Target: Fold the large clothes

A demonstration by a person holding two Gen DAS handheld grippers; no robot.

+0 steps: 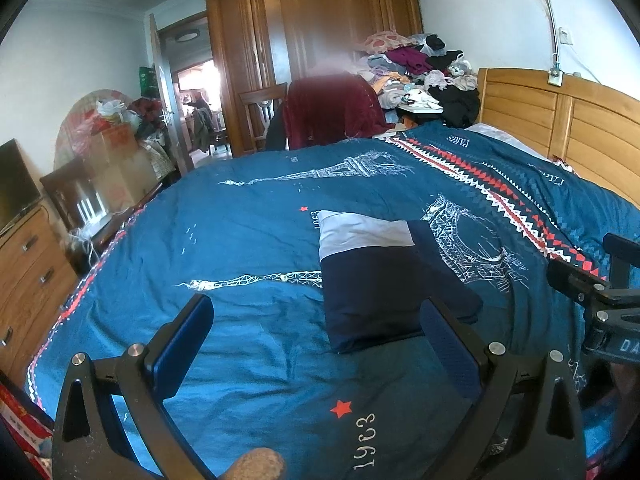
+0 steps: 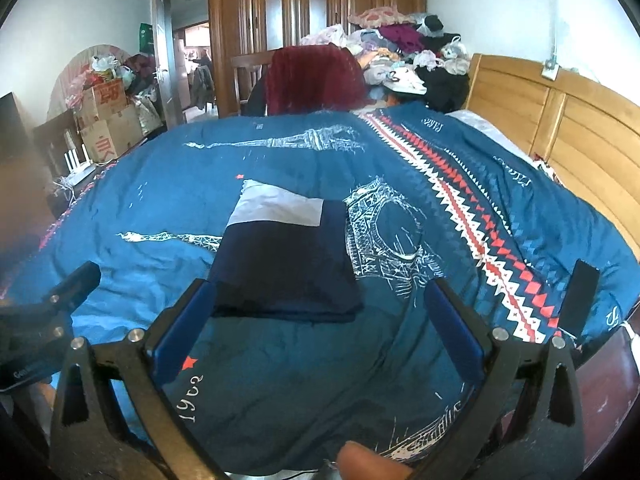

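Bedroom, bed covered by a teal-blue duvet (image 1: 248, 220) printed with white Eiffel towers, red stars, "1963" and a red-white zigzag band; light wooden headboard (image 1: 568, 120) at far right, tall brown wooden wardrobe (image 1: 312, 40) behind, open door to its left. A heap of mixed loose clothes (image 1: 424, 68) is piled at the far side by the headboard, with a dark red fleece draped over a wooden chair (image 1: 332, 108) beside it. Cardboard boxes (image 2: 108, 120) and bags are stacked at far left, near a wooden drawer unit (image 1: 28, 264). Task item: a folded garment, dark navy with a light grey panel (image 1: 376, 280), lies flat as a neat rectangle mid-bed — grey end away from the cameras, navy end nearest. Left gripper (image 1: 316, 340) hovers low over the duvet, blue-padded fingers (image 1: 184, 344) spread wide, nothing between them; its right finger overlaps the garment's near right corner in view, contact cannot be told. Right gripper (image 2: 320, 332) likewise wide open and empty — its left finger sits at the garment's near left corner, and the near hem lies between the two fingers. A fingertip of the person shows at the bottom edge of each view.
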